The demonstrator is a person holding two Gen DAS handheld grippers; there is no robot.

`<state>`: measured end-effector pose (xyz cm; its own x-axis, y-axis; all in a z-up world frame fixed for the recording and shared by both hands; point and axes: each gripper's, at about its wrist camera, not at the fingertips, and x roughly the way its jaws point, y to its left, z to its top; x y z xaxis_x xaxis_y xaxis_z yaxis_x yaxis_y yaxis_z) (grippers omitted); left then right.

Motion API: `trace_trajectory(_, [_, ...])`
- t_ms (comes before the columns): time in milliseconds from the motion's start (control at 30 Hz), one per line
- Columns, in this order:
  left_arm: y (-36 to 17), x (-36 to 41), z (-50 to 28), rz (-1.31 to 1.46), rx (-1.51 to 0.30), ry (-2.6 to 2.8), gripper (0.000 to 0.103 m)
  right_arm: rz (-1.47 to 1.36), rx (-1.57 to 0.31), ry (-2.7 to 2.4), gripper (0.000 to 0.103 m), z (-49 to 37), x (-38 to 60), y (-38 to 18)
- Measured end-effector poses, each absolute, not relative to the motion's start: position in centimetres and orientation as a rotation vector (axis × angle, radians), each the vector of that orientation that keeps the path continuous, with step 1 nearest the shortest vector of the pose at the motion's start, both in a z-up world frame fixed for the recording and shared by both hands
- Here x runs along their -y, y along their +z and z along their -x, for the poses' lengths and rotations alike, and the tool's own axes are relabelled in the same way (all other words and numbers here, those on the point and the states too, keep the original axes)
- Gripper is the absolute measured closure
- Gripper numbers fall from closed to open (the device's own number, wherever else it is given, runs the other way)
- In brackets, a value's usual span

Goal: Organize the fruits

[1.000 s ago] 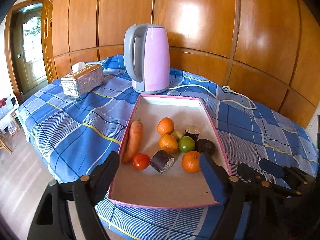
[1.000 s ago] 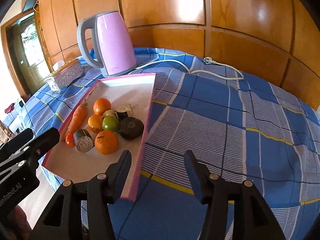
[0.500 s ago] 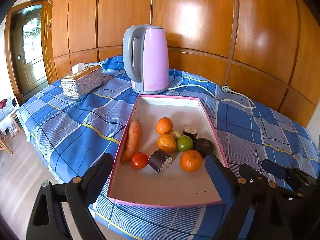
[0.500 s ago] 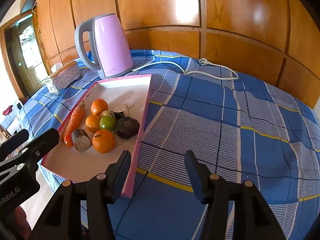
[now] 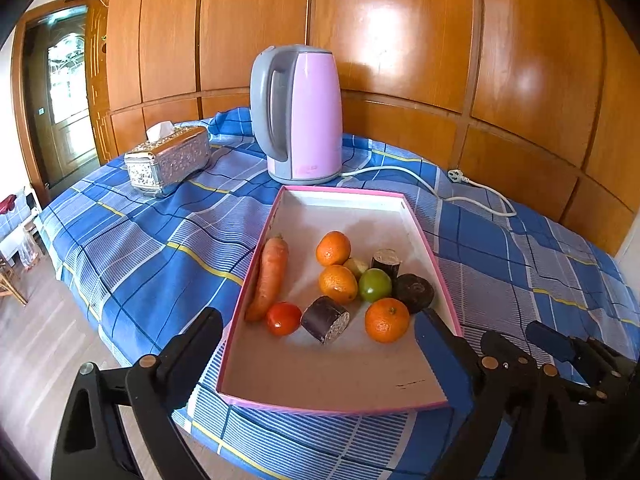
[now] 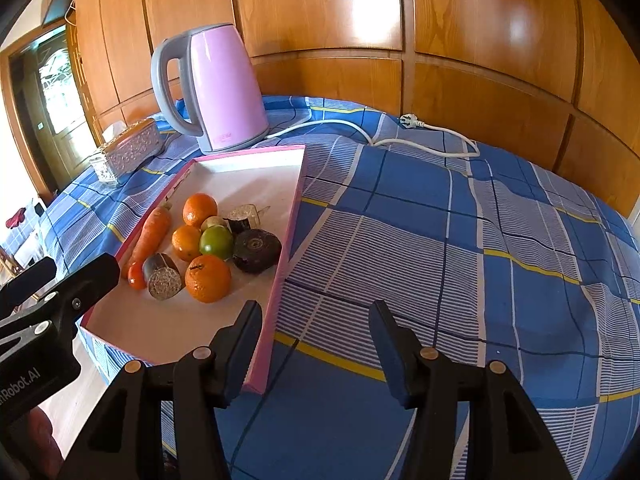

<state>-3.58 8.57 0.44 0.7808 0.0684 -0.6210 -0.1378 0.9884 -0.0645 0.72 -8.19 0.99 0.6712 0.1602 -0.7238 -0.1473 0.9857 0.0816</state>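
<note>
Left wrist view looks over a pink-rimmed tray (image 5: 428, 248) lying on a blue checked tablecloth (image 5: 140, 248), with the left gripper (image 5: 316, 334) hanging above the tray's near end, its two fingers wide apart and holding nothing. Inside the tray, a carrot (image 5: 270, 276) lies along the left wall, with a red tomato (image 5: 283, 318) just beside its near tip. Next to the tomato lies a dark cut cylinder (image 5: 326, 319) with a speckled end face. Three oranges sit in the group: the far orange (image 5: 333, 248), the middle orange (image 5: 338, 283) and the near orange (image 5: 387, 319). A green fruit (image 5: 375, 285) touches the middle orange, with a small pale fruit (image 5: 356, 267) behind it, a second dark cylinder (image 5: 386, 261) standing further back, and a dark round fruit (image 5: 414, 292) near the right wall. Beyond the tray stand a pink kettle (image 5: 304, 116), its white cord (image 5: 440, 192) trailing right, and a silver tissue box (image 5: 168, 166) to the left. Right wrist view shows the right gripper (image 6: 316, 330) over the tray's right near edge and the bare cloth beside it, fingers spread apart and empty, well short of the fruit.
</note>
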Motion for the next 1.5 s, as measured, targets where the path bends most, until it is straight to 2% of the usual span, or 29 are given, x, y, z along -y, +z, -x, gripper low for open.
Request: trace_trajectory(1500, [0.99, -8.27, 3.97, 0.099, -0.646, 0.117, 0.004, -0.011, -0.812, 0.18, 0.046, -0.29, 8.2, 1.48])
